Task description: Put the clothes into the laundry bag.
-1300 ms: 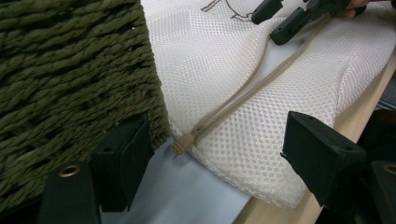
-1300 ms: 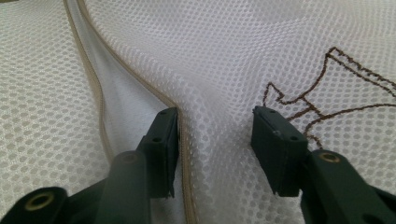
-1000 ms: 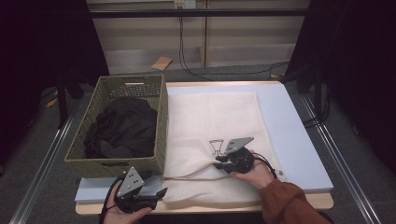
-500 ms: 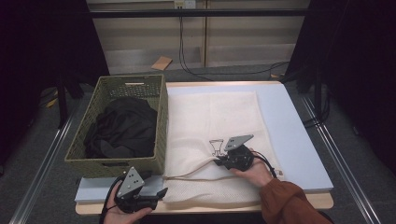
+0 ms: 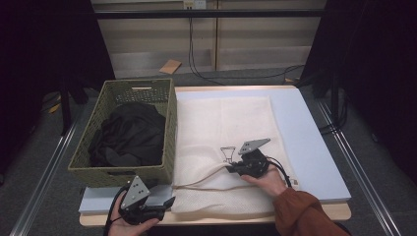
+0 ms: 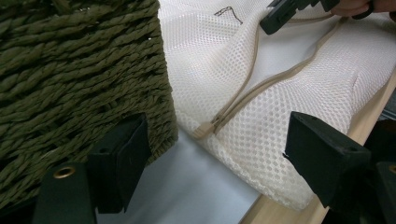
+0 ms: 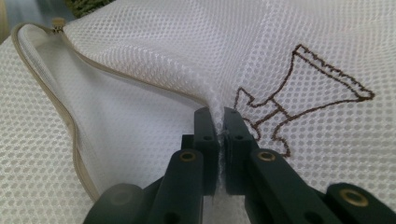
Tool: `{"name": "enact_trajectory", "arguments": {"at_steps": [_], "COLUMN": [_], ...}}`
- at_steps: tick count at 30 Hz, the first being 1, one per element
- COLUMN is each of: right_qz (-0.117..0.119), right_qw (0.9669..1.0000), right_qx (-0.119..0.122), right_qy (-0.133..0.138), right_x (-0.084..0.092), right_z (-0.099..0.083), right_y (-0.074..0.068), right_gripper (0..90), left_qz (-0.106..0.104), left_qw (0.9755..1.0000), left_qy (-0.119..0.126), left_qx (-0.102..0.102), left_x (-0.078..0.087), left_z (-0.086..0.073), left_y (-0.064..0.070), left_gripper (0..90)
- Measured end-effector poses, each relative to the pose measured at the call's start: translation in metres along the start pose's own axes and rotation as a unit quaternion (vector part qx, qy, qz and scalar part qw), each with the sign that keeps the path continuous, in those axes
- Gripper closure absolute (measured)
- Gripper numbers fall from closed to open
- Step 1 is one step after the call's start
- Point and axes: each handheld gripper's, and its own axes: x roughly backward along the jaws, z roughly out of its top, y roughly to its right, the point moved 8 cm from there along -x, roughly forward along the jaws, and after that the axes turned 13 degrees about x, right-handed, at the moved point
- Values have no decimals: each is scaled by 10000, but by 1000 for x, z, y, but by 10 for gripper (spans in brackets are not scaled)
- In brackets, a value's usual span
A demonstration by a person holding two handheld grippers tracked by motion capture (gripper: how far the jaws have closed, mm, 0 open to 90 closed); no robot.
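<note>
Your right hand-held gripper (image 7: 218,122) has just closed its jaws on the top layer of the mesh laundry bag (image 5: 231,128) lying on the desk (image 5: 314,142), lifting its unzipped mouth, while your left hand-held gripper (image 5: 164,204) waits open beside the basket (image 5: 169,128), whose dark clothes (image 5: 130,135) are not yet loaded.

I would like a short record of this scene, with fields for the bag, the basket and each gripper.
bag: white mesh laundry bag flat on the table, zipper open along the near part
bag zipper pull: near the basket corner
basket: green woven basket left of the bag, dark clothing inside
right gripper: shut, pinching a fold of the bag's upper layer beside the brown embroidery
left gripper: open, at the table's near edge, holding nothing
</note>
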Motion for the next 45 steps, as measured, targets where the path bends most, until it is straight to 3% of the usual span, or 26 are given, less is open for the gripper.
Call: {"name": "enact_trajectory", "arguments": {"at_steps": [5,10,18,32,45], "right_qz": [61,-19,56,-3,-34], "right_qw": [9995,9995,9988,9978,9951], "right_qx": [-179,-196,-274,-158,-113], "right_qy": [249,258,410,642,981], "right_x": [7,10,19,29,43], "right_z": [6,12,23,49,69], "right_y": [3,4,6,16,22], "right_gripper": [870,870,870,872,872], "left_qz": [-68,-97,-111,-68,-21], "left_qw": [10000,9999,9999,10000,9999], "left_qy": [-37,-18,22,-11,144], "left_qx": [-59,-60,-70,-10,-33], "left_x": [-1,0,1,0,3], "left_z": [-1,-1,0,0,3], "left_y": [3,4,3,1,2], "left_gripper": [240,238,251,224,217]}}
